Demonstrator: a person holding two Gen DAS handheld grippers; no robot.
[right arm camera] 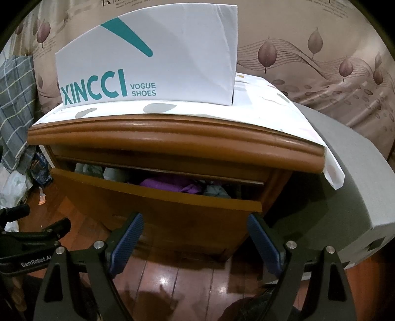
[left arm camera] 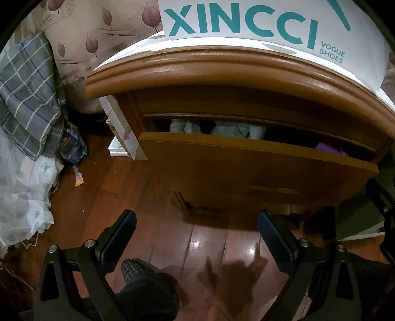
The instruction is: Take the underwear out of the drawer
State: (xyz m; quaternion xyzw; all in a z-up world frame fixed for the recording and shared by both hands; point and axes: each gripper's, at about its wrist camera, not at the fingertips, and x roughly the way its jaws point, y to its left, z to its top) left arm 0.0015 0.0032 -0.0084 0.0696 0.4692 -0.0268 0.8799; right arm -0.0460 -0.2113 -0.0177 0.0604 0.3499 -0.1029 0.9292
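Observation:
A wooden nightstand has its top drawer (left arm camera: 246, 163) (right arm camera: 153, 207) pulled partly out. Folded clothes lie inside it: a purple garment (right arm camera: 170, 185) (left arm camera: 330, 148) toward the right, pale white and grey pieces (left arm camera: 232, 128) (right arm camera: 116, 174) toward the left. My left gripper (left arm camera: 196, 222) is open and empty, hovering over the floor below the drawer front. My right gripper (right arm camera: 195, 222) is open and empty too, its blue pads just in front of the drawer front. In the right wrist view the left gripper (right arm camera: 29, 229) shows at the left edge.
A white XINCCI shoe box (right arm camera: 158, 64) (left arm camera: 246, 22) stands on the cloth-covered nightstand top. Plaid bedding (left arm camera: 27, 93) and a plastic bag (left arm camera: 22, 185) lie at the left, a grey box (right arm camera: 355, 177) at the right. A slippered foot (left arm camera: 138, 271) rests on the glossy wooden floor (left arm camera: 209, 247).

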